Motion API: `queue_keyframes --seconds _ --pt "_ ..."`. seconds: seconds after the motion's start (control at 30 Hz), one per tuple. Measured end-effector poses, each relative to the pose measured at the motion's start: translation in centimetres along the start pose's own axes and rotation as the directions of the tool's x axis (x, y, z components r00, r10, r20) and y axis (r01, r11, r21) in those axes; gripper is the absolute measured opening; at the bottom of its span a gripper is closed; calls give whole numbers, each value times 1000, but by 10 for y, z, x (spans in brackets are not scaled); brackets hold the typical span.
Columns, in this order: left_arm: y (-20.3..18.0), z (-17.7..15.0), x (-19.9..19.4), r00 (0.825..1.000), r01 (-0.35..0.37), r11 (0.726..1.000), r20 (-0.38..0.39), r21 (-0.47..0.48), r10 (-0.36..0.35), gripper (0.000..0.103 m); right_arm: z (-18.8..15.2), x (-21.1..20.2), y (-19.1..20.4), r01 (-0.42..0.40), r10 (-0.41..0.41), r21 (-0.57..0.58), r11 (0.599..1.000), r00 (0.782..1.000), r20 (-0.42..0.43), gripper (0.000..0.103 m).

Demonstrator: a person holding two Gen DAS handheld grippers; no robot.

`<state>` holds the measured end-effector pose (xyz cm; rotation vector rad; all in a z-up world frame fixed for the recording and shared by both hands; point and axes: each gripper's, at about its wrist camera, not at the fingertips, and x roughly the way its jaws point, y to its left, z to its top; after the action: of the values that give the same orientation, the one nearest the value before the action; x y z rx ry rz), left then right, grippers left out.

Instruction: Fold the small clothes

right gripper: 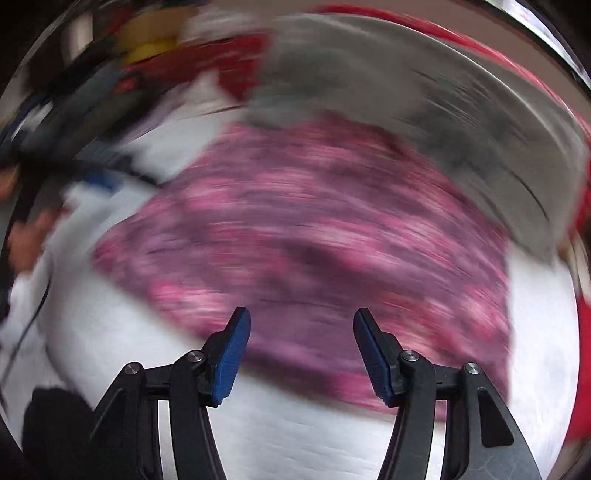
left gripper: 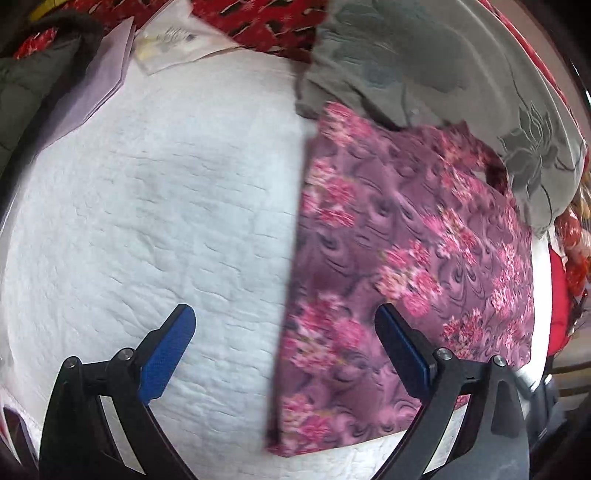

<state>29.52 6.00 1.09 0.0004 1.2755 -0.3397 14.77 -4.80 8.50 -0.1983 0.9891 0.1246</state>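
On the white quilted pad (left gripper: 147, 221), right half of left wrist view, lies the purple floral garment (left gripper: 406, 240), flat, with a straight left edge running top to bottom. Its far end touches or tucks under a grey floral-print cloth (left gripper: 424, 55) at upper right. Lavender folded cloth (left gripper: 99, 77) sits at upper left on the pad's edge, well apart from the garment; red patterned fabric (left gripper: 266, 22) runs along the top behind it.

Left claw (left gripper: 284, 332) wide open, nothing between the blue pads (left gripper: 166, 358). Left pad is over bare white quilt, right pad over the garment, so the claw straddles the garment's left edge. Cannot tell if it touches the cloth.

Right wrist view is heavily motion-blurred. Right claw (right gripper: 301, 347) open wide, empty, blue pads (right gripper: 231, 358) well apart. Purple floral garment (right gripper: 314, 240) fills the middle of the view ahead of the claw, on the white quilted pad (right gripper: 314, 439); near edge of the garment lies just between and beyond the fingertips. Grey cloth (right gripper: 424, 110) smeared at upper right. Left side clutter too blurred to name.
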Motion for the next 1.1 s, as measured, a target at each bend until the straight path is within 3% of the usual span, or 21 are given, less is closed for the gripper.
queue_keyframes --seconds 0.17,0.33,0.4,0.47,0.5,0.53,0.57,0.63,0.77,0.9,0.93,1.0,1.03,1.07,1.1 --pt "23 21 6 999 27 999 -26 -18 -28 99 6 32 86 30 -20 -284 958 999 38 61" --pt "35 40 13 998 53 998 -45 -19 -53 99 9 57 131 219 -175 -376 901 974 146 61" --pt "35 45 14 997 56 998 -50 -9 -57 99 12 68 138 308 -242 -391 867 948 208 60" --pt "36 54 18 995 75 997 -59 -8 -75 99 17 76 138 336 -260 -389 858 937 235 55" --pt "41 67 27 994 87 996 -66 -11 -88 99 20 79 133 334 -260 -373 866 937 236 43" --pt "33 61 22 992 100 995 -71 -18 -101 99 24 83 130 352 -283 -360 864 931 230 15" --pt "33 66 25 988 129 991 -80 -31 -131 99 26 84 126 362 -297 -347 865 927 228 7" --pt "31 72 30 976 191 979 -98 -65 -197 99 30 76 116 354 -284 -292 888 924 256 10" --pt "22 86 46 939 301 943 -129 -141 -319 99 32 45 103 375 -287 -211 903 890 355 9" --pt "-7 89 48 935 304 942 -144 -138 -323 99 34 27 92 351 -272 -152 924 882 384 9" --pt "-14 89 48 937 301 945 -142 -127 -318 96 34 25 87 342 -270 -133 930 883 385 9" --pt "-29 92 47 937 308 946 -142 -101 -320 74 36 23 79 329 -264 -111 938 885 384 9" --pt "-34 92 45 934 314 945 -147 -93 -325 40 35 20 79 324 -262 -104 941 885 384 9" --pt "-41 93 47 935 307 948 -157 -87 -317 14 35 18 76 314 -258 -91 945 887 383 9" --pt "-45 94 46 941 292 953 -155 -83 -302 12 35 17 73 306 -256 -78 949 888 382 9"
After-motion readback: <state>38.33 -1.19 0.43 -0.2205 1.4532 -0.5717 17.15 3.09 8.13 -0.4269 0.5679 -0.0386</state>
